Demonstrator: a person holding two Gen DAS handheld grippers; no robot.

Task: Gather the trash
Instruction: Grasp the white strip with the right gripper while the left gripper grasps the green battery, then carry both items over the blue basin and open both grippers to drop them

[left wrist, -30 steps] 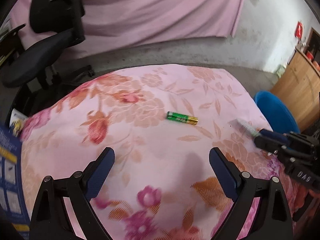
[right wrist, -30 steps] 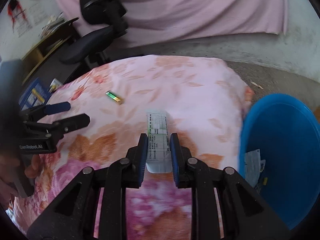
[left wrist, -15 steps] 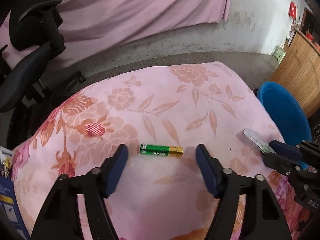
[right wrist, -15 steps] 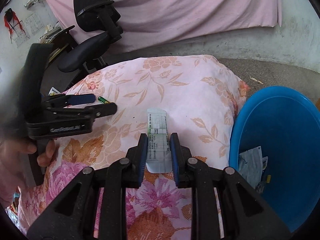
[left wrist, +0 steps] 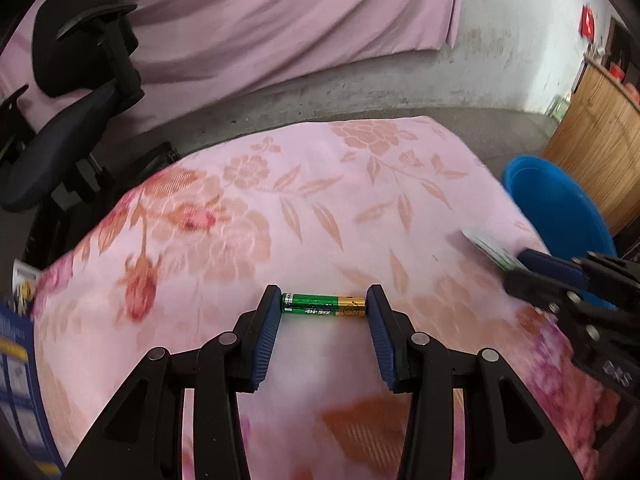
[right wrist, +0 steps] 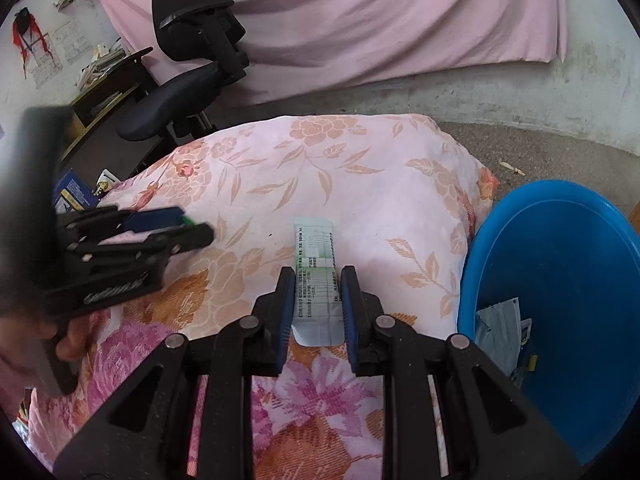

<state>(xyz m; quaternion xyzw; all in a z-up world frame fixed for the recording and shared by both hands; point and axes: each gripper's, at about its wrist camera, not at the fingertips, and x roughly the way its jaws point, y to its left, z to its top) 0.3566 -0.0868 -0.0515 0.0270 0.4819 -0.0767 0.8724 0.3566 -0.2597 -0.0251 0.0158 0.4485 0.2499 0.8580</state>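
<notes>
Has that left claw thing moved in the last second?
Yes. The left gripper has advanced across the floral cloth to the battery, which now lies between its closing fingertips.

You've got a pink sheet (right wrist: 360, 28) hung over a stained white wall (right wrist: 592, 92), grey concrete floor (left wrist: 360, 92), black office chair (right wrist: 192, 40) at left, wooden cabinet (left wrist: 596, 140) far right, floral cloth (left wrist: 320, 220) over the table. Daylight, even.

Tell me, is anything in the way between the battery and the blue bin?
Only the right gripper, shut on a paper slip, hangs near that side of the flowered cloth. Otherwise nothing visible lies between the battery, in the left gripper, and the blue bin.
</notes>
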